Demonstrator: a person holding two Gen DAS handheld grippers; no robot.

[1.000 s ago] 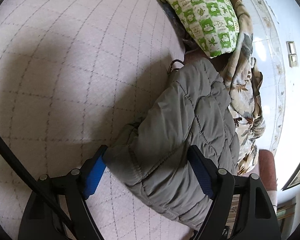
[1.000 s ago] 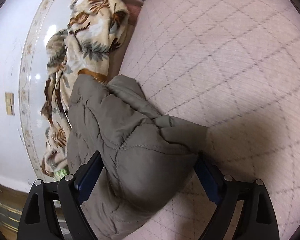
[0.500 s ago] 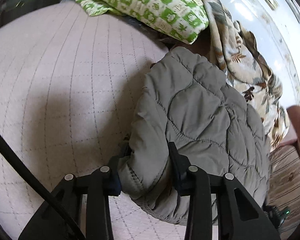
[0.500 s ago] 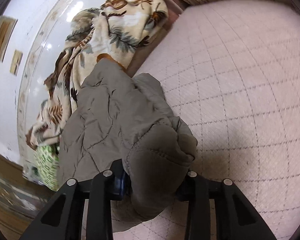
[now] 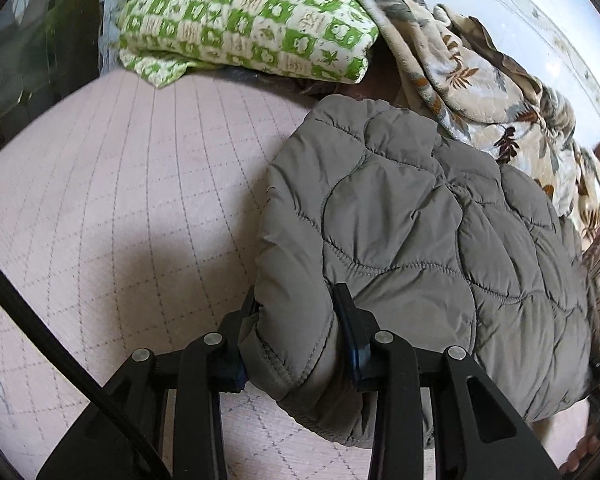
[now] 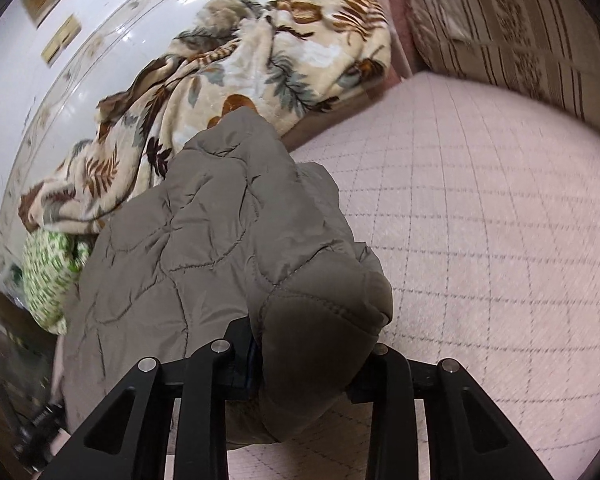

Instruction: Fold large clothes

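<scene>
both claws are clamped on the near edge of the quilted grey jacket (image 5: 400,220), one at each near corner: the left claw (image 5: 296,320) has its jaws pinched tight on a padded fold at the jacket's left side, and the right claw (image 6: 308,354) is closed on a thick bunched corner at its right side. the jacket lies on the bed's pink quilted cover (image 5: 120,200), its far end up against the leaf-print blanket (image 6: 260,60).

this looks like the grasp stage of a fold, with the near edge gathered and ready to be carried. the next move probably calls for lifting both corners together and level, bringing them over toward the far end, and laying them down so the edges meet; the puffy filling may spring back or slip from the jaws.

a green checked pillow (image 5: 252,24) sits at the far left, a striped cushion (image 6: 520,28) at the far right, with a glossy white wall (image 6: 80,40) behind.
</scene>
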